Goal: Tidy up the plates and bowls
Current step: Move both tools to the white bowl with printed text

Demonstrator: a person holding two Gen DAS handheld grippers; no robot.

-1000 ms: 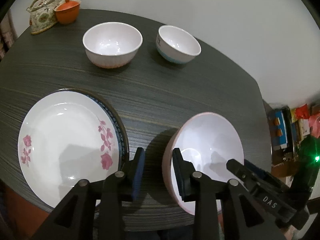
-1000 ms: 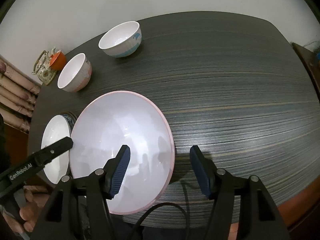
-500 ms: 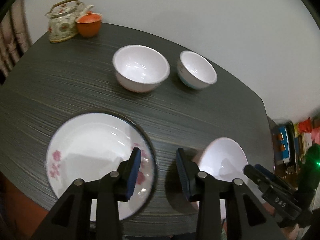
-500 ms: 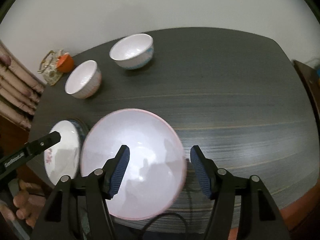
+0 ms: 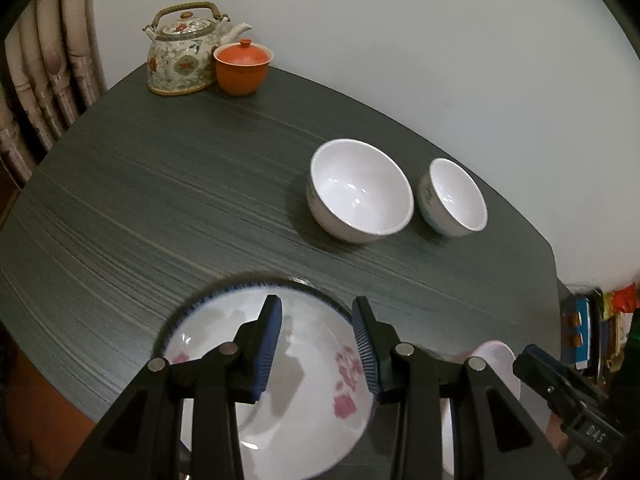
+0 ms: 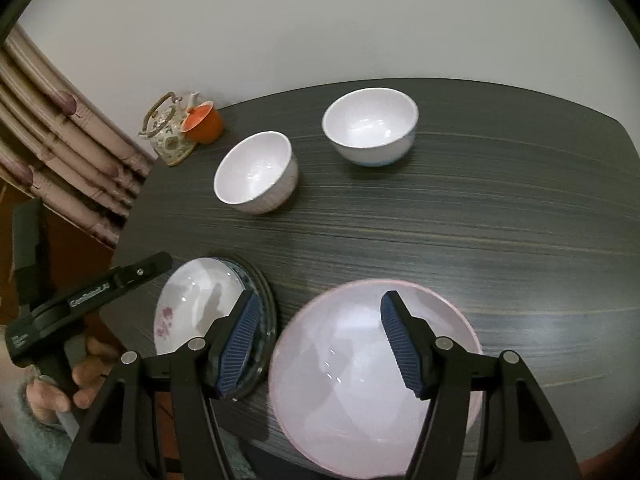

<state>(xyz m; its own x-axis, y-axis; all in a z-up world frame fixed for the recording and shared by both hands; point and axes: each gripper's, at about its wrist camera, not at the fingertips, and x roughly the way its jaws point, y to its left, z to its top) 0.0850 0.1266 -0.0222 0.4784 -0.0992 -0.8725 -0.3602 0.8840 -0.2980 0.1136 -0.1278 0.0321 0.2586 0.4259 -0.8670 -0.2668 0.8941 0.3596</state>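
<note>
1. Since the earlier frames, the left tool (image 5: 316, 344) has been swung over the floral plate (image 5: 304, 408), which was formerly off to its left; the pink bowl (image 5: 496, 364) is now seen only at its lower right.
2. The left tool is held partly open, its blue pads apart with nothing between them; the plate lies below and is not gripped.
3. The floral plate is stacked on a blue-rimmed plate (image 6: 264, 300), whose edge is seen past the left pad of the right tool (image 6: 320, 344).
4. The right tool is held wide open above the pink bowl (image 6: 360, 380); nothing is clasped, and the bowl sits on the tabletop (image 6: 500, 220) at its near edge, just beside the plates.
5. Ahead of both tools, two white bowls are set side by side: the larger (image 5: 360, 192) on the left, the smaller (image 5: 454, 198) on the right with a blue band.
6. Far ahead to the left, a teapot (image 5: 182, 56) and an orange cup (image 5: 242, 66) are seen touching, by the wall.
7. The left hand (image 6: 76, 384) is seen around its tool's grip.
</note>
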